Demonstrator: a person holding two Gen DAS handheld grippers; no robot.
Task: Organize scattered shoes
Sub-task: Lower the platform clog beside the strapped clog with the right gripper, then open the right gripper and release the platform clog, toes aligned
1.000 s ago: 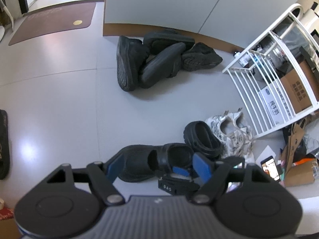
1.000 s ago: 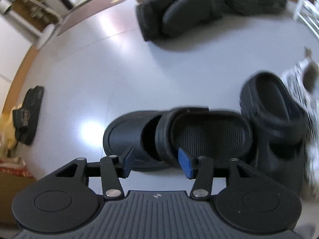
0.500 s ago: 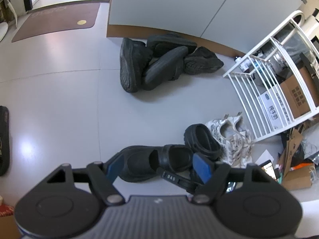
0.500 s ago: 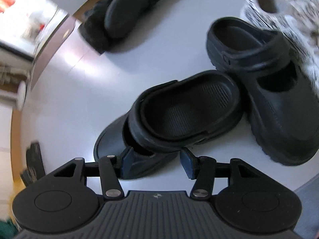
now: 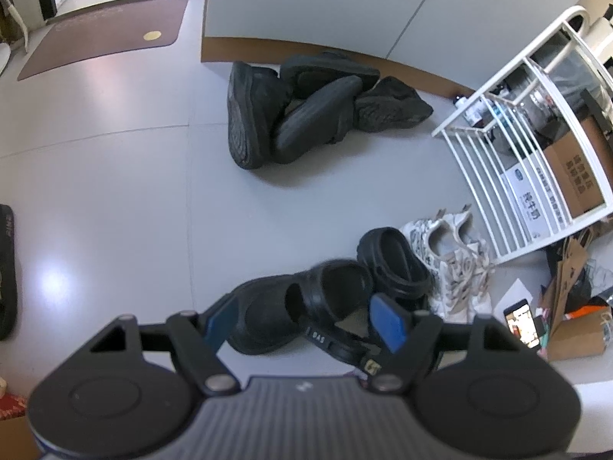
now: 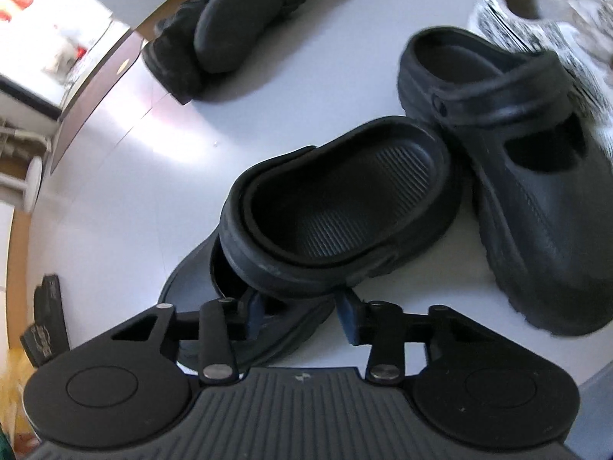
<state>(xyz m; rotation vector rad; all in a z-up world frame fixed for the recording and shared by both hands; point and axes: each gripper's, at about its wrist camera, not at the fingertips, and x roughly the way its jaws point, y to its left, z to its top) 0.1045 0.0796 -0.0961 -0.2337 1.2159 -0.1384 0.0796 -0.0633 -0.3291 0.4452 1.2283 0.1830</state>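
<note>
R claw: right gripper (image 6: 300, 316) has just been closing; blue pads now narrow, pinching the side wall of the black rubber clog (image 6: 337, 207). L pad (image 6: 253, 316) sits inside the shoe opening, R pad outside under the rim. Looks clamped on it.
Held clog: tilted, heel end raised, ribbed insole facing the cam, toe end low by the pads. Its heel rim touches or overlaps the second black rubber clog with heel strap (image 6: 517, 176); can't tell which.
L claw: left gripper (image 5: 302, 322) wide apart, nothing pinched. Blue pads (image 5: 387, 322) hover above the same clog (image 5: 302, 306); contact not visible.
2nd clog: flat on the floor, just right of the held one, strap across the opening.
Sneakers: white patterned lace-up sneakers (image 5: 448, 260) just beyond the 2nd clog, touching it, close to the rack.
Pile: heap of dark black shoes (image 5: 306, 115) against the wall base, well apart from the clogs, some on their sides.
Rack: white wire shelf rack (image 5: 509, 176) at right w/ cardboard boxes inside.
Clutter: phone w/ lit screen (image 5: 519, 322) and torn cardboard on floor below the rack.
Floor: pale grey tiles (image 5: 115, 199); brown door mat (image 5: 103, 38) far left; dark slipper (image 5: 7, 268) at left edge.
</note>
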